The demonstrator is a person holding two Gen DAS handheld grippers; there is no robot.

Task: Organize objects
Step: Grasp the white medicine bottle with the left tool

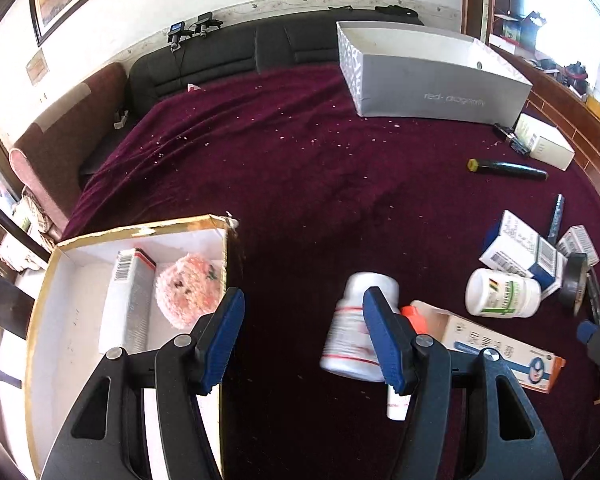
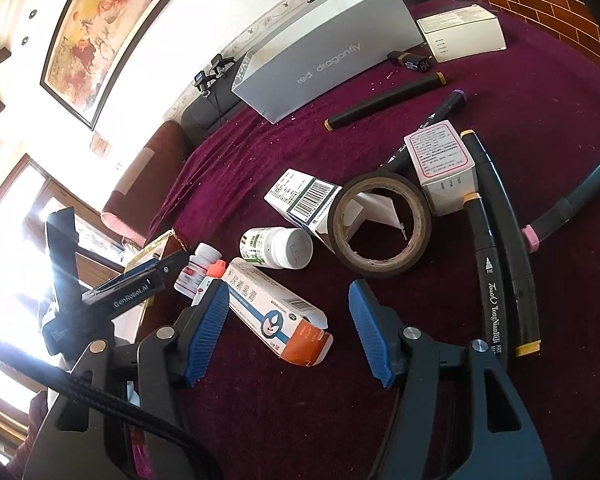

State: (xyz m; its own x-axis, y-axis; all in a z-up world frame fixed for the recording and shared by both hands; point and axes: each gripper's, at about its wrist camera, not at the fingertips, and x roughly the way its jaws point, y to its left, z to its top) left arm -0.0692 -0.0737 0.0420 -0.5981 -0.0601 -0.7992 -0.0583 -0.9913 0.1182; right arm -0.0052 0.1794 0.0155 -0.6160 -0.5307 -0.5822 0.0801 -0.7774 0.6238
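My left gripper (image 1: 304, 344) hangs open over the maroon cloth (image 1: 284, 184), nothing between its pads. A white bottle with red stripes (image 1: 348, 332) lies just behind its right finger. To its left stands a gold-rimmed box (image 1: 60, 280) holding a barcoded carton (image 1: 130, 300) and a pink fluffy pad (image 1: 188, 292). My right gripper (image 2: 288, 336) is open around the near end of a white, blue and orange ointment carton (image 2: 276, 312) that lies on the cloth; its right pad stands clear of the carton.
A green-label white bottle (image 2: 278, 248), a tape roll (image 2: 380, 226), small medicine cartons (image 2: 440, 164) and several black markers (image 2: 496, 264) crowd the cloth beyond the right gripper. A grey open box (image 1: 432, 80) sits at the back. The left gripper's body (image 2: 136, 294) is close on the left.
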